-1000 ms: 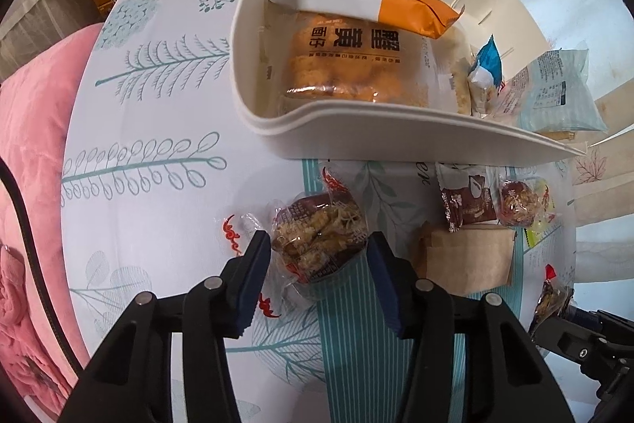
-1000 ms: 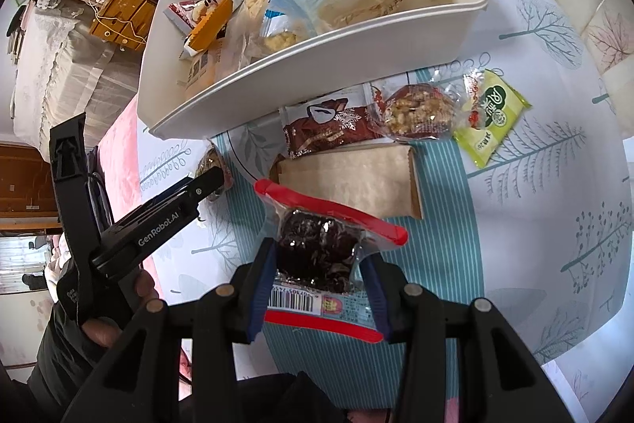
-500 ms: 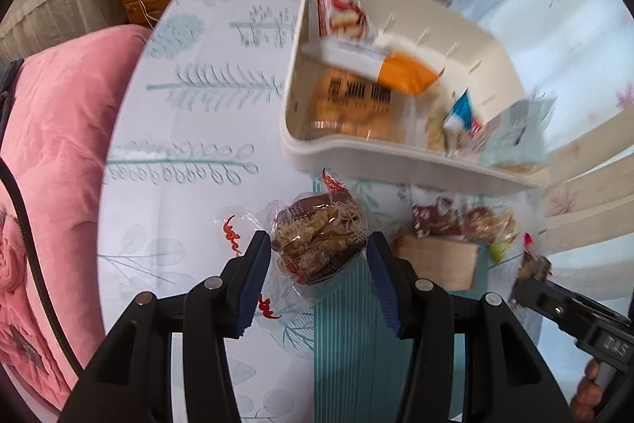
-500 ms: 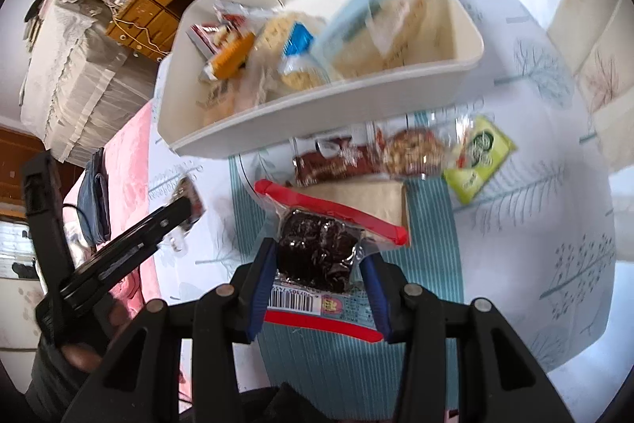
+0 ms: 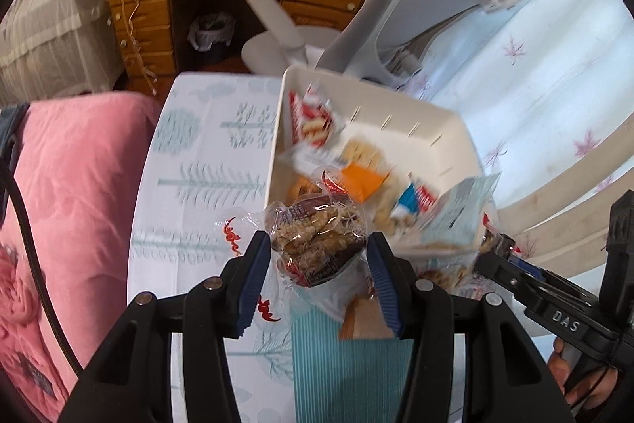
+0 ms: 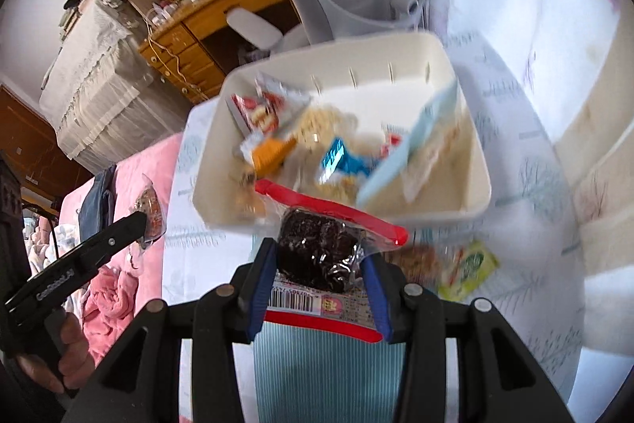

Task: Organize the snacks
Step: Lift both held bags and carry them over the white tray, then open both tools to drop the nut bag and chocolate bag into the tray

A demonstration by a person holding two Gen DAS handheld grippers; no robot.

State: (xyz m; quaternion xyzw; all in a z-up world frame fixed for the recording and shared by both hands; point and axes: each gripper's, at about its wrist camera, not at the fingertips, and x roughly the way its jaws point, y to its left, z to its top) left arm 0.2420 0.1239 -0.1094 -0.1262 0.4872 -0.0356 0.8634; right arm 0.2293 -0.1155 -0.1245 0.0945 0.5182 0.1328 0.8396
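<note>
My left gripper (image 5: 319, 248) is shut on a clear packet of nut brittle (image 5: 317, 236), held in the air just in front of the white bin (image 5: 277, 129). My right gripper (image 6: 319, 260) is shut on a red-edged packet of dark dried fruit (image 6: 321, 248), also lifted, near the bin's front wall (image 6: 455, 213). The bin holds several snack packets, among them an orange one (image 5: 362, 181) and a pale blue one (image 6: 412, 141). In the right wrist view the left gripper (image 6: 146, 217) shows at the left with its packet.
Still on the patterned tablecloth (image 5: 206, 161) lie a brown packet (image 5: 364, 320) and a green packet (image 6: 469, 268). A pink blanket (image 5: 71, 193) lies left of the table. A grey chair (image 5: 416, 22) and a wooden desk (image 5: 158, 6) stand behind the bin.
Both grippers have risen from the table with their packets still clamped, and both views have tilted up, so the bin looks smaller and the chair and desk behind it have come into view.
</note>
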